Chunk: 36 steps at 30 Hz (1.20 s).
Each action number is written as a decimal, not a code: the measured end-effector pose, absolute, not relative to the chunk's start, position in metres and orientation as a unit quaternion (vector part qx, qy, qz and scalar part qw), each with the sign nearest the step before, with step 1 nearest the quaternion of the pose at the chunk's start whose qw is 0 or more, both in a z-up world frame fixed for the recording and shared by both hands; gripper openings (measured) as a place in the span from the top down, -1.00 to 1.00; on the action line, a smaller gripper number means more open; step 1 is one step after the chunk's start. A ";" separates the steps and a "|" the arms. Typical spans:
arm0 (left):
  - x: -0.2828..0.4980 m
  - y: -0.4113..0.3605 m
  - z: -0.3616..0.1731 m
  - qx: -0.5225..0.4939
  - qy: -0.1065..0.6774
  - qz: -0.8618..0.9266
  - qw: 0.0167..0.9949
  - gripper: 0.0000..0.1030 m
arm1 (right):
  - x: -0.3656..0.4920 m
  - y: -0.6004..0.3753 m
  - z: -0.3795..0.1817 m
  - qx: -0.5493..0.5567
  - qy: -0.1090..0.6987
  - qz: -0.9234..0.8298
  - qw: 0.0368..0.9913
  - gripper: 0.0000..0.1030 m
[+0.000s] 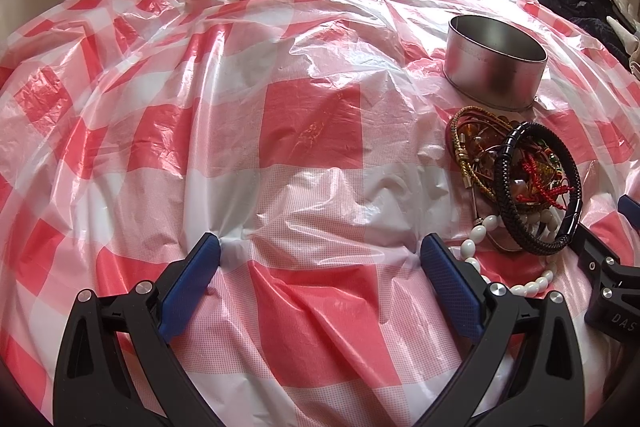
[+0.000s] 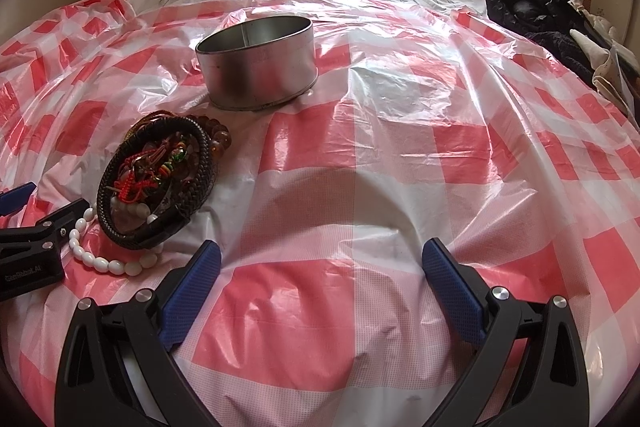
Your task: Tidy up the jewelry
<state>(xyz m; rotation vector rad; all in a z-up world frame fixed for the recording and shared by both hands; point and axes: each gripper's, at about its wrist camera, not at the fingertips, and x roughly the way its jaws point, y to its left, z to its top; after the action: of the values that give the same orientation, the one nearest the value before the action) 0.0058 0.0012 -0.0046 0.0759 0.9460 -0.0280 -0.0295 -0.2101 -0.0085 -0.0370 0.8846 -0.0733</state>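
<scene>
Crinkly checkered plastic sheet (image 2: 400, 107): tangled jewelry pile (image 2: 160, 163) just in front of tin (image 2: 260, 67), both our grippers (image 1: 320, 259) (image 2: 320, 259) spread empty; light, snaggy, so we'd pinch the stiff braided bangle (image 2: 204, 155).

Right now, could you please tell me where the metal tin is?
The metal tin stands open on the checked plastic sheet, just beyond the pile of bracelets; it is upper left in the right wrist view, upper right in the left.
</scene>
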 end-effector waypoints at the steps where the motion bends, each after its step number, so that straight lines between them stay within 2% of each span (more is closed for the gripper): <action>1: 0.006 0.001 -0.005 0.037 0.455 -0.013 0.889 -0.88 | -0.029 -0.210 -0.008 -0.019 0.428 -0.037 0.903 -0.88; 14: 0.005 0.001 -0.004 0.038 0.455 -0.013 0.890 -0.88 | -0.039 -0.190 -0.005 -0.076 0.405 -0.051 0.909 -0.88; 20: 0.005 0.000 -0.005 0.038 0.455 -0.013 0.890 -0.88 | -0.035 -0.206 -0.007 -0.019 0.424 -0.022 0.905 -0.88; 36: 0.007 0.003 -0.003 0.036 0.455 -0.013 0.889 -0.88 | -0.036 -0.203 -0.008 -0.022 0.424 -0.024 0.905 -0.88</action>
<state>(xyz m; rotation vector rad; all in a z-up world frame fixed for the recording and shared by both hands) 0.0066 0.0027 -0.0034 0.0755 0.9460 -0.0269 -0.0357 -0.2029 -0.0076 -0.0454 0.8760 -0.0488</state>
